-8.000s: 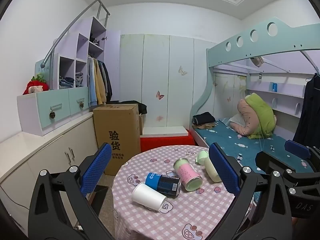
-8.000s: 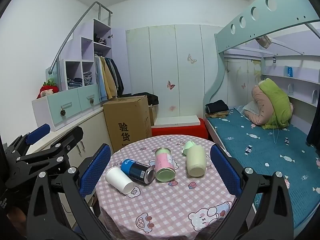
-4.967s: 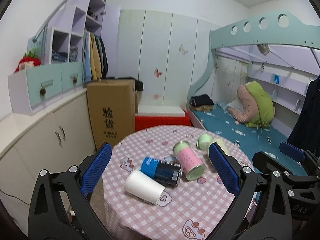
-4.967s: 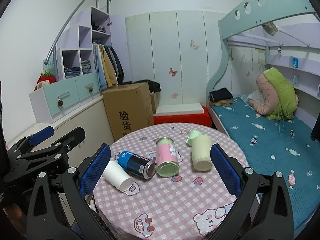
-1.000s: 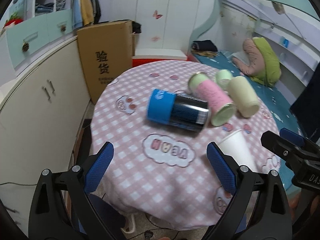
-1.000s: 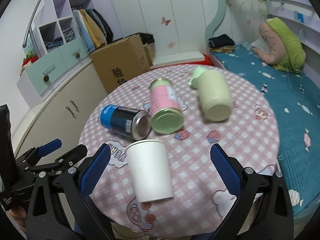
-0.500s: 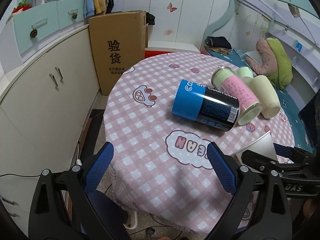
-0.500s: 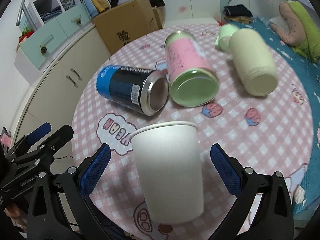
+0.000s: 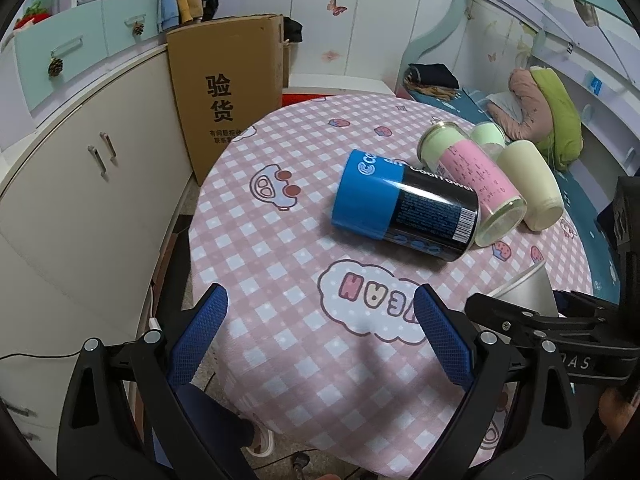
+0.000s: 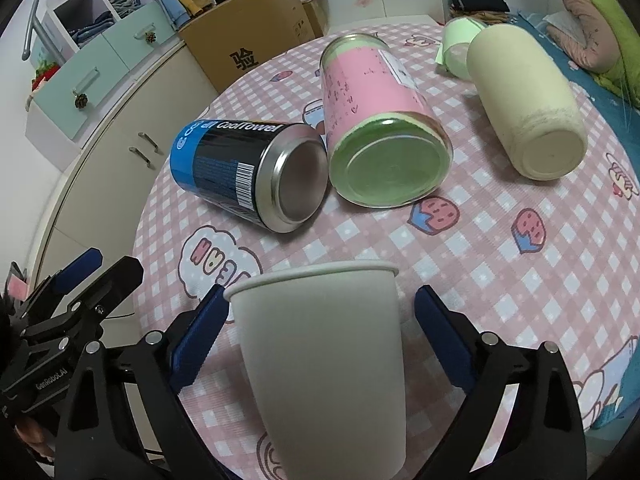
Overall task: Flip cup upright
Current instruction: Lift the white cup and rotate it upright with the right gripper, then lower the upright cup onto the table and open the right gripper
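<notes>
A white paper cup (image 10: 324, 364) lies on its side on the pink checked tablecloth (image 10: 500, 280), rim pointing away. My right gripper (image 10: 320, 336) is open around it, one blue pad on each side; the left pad looks to be at the rim, the right pad stands apart. In the left wrist view the cup (image 9: 528, 290) shows at the right, behind the right gripper's black frame. My left gripper (image 9: 320, 336) is open and empty over the table's near left part.
A blue and black can (image 10: 248, 176), a pink and green can (image 10: 376, 120) and a cream tumbler (image 10: 524, 104) lie on their sides beyond the cup. A green lid (image 10: 460, 46) lies behind the tumbler. A cardboard box (image 9: 228, 92) and cabinets (image 9: 80, 152) stand left of the table.
My right gripper has come down and forward so the cup now lies between its pads. My left gripper has moved a little closer to the table.
</notes>
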A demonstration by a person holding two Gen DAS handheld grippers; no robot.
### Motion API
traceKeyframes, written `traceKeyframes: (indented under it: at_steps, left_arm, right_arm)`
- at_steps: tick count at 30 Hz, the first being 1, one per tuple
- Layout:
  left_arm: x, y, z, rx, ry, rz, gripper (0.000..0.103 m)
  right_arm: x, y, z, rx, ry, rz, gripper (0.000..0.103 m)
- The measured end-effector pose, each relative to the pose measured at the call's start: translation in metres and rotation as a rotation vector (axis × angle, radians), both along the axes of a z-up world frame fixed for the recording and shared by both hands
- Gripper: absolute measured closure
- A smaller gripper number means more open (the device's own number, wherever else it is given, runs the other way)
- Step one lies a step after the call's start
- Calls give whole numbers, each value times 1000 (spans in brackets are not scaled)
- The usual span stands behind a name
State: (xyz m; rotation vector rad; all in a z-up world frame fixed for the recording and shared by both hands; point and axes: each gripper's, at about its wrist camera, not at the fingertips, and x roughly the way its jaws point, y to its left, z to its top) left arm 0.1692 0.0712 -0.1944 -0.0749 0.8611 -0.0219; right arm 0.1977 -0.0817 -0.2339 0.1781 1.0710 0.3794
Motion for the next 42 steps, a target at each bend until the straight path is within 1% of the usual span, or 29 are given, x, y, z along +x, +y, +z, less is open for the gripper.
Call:
traceKeyframes:
  at_steps: [1, 2, 3, 8, 13, 15, 17, 34, 42]
  left_arm:
    - [0, -1, 0, 0, 1, -2, 8]
    - [1, -2, 0, 0, 2, -6, 8]
    - [1, -4, 0, -1, 3, -8, 8]
    - [0, -7, -1, -6, 11, -16, 8]
    - [-3, -14, 0, -5, 7, -33, 8]
    - [-4, -17, 1, -4, 7, -41, 8]
    - [-5, -20, 1, -2, 6, -47, 8]
    - [-21, -19, 10, 2, -15, -36, 8]
    - [-33, -17, 12, 21, -22, -27, 8]
  right_arm:
    - [0, -1, 0, 6, 1, 2, 23]
    - [0, -1, -1, 16, 4, 6, 32]
    - [0, -1, -1, 21, 4, 7, 33]
    - [-7, -8, 7, 18, -28, -7, 33]
    - [-21, -18, 30, -16, -125, -42, 33]
    - [-25, -21, 37, -34, -160, -54, 36]
    - [-31, -22, 43, -57, -198, -65, 36]
    - [-55, -13, 47, -79, -244, -61, 37]
    - [-67, -7, 37, -79, -237, -58, 37]
